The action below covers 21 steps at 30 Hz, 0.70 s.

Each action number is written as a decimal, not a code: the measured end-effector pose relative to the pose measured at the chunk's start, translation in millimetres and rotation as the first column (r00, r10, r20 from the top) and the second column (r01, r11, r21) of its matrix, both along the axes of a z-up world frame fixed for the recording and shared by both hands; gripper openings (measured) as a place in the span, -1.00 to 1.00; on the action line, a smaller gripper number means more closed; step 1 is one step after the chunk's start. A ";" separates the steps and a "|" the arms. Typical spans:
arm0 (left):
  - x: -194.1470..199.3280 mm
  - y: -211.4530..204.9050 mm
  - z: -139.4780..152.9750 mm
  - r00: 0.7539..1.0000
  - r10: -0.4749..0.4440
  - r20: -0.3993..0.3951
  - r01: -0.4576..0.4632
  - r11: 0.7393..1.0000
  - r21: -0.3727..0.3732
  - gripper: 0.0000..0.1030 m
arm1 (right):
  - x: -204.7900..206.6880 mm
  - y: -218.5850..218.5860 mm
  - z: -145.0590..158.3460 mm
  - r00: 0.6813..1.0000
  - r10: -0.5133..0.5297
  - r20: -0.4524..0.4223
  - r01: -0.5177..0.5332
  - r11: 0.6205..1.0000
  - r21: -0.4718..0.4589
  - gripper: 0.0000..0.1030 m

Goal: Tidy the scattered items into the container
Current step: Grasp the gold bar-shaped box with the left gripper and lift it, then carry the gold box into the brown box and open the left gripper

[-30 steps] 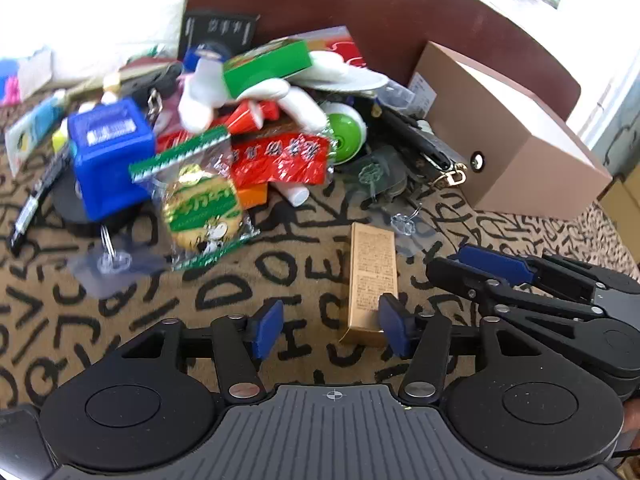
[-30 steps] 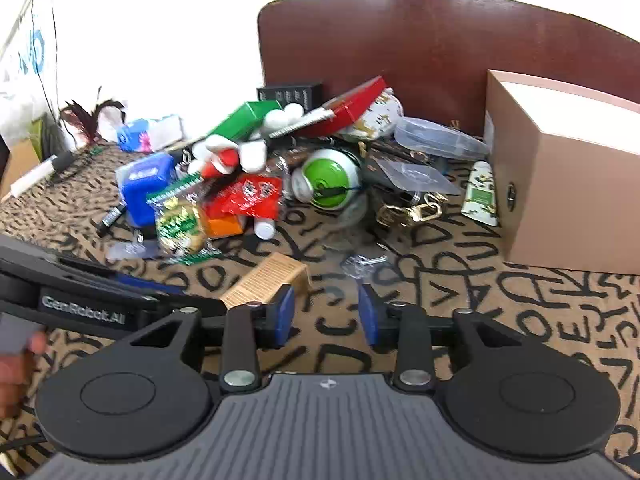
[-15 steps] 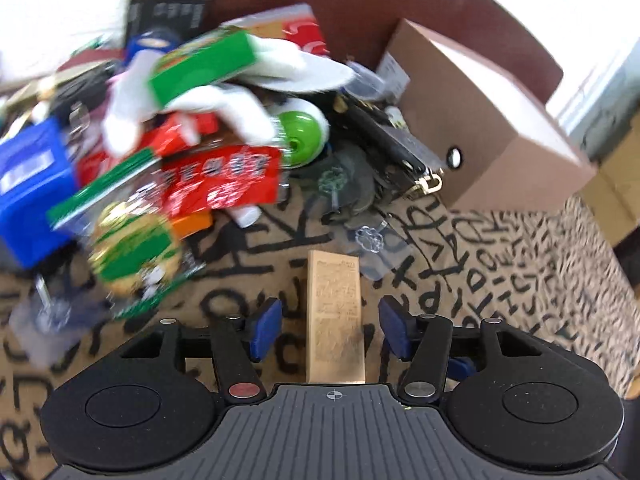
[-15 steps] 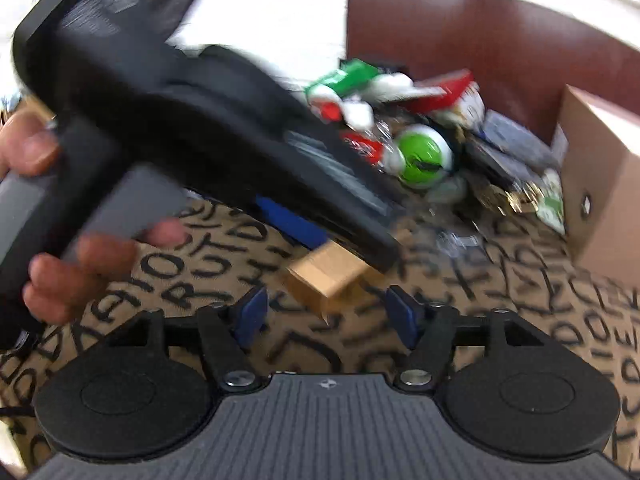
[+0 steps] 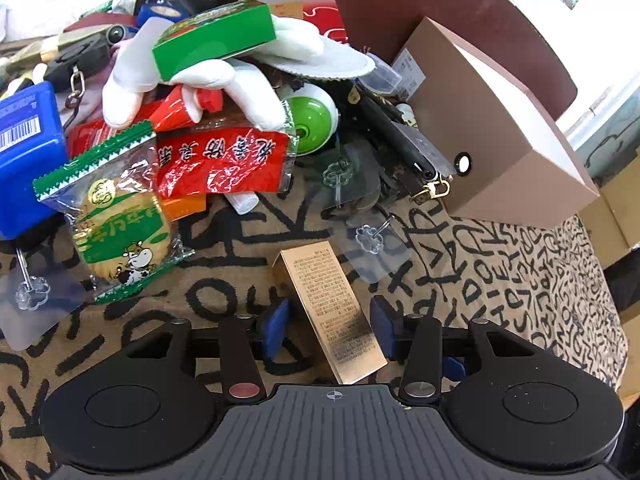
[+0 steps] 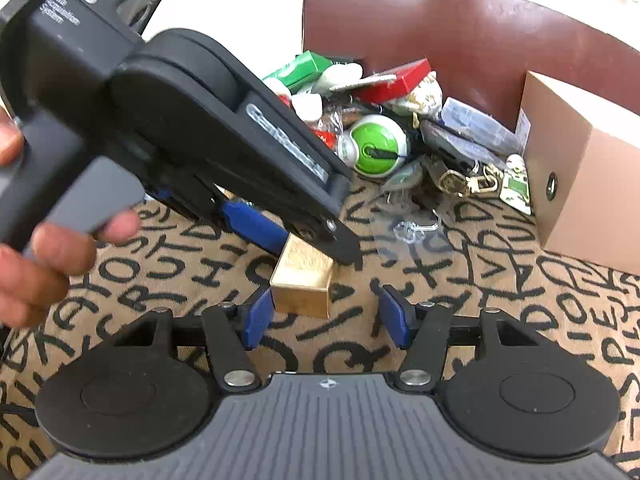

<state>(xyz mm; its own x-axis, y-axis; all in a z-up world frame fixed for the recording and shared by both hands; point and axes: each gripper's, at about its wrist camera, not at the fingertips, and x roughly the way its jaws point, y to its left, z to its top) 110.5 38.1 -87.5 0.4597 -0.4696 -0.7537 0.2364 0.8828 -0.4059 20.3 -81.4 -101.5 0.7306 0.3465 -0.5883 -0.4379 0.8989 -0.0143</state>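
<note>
Straddled slim gold cardboard box (image 5: 332, 304) with closing left gripper (image 5: 329, 327), pads apart from it; right gripper (image 6: 325, 315) closing too, nothing gripped.

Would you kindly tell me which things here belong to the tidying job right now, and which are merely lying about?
In the job:
- gold box, between the closing left claw, not yet gripped
- right claw, closing at its end
- brown box

Lying about:
- biscuit packet
- green ball
- white glove
- blue tub
</note>
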 end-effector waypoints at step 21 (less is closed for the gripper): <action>-15.1 -56.7 53.4 0.986 -0.057 0.155 0.050 0.997 0.053 -0.20 | -7.8 -41.3 37.8 0.994 -0.049 0.095 0.043 0.997 0.065 -0.20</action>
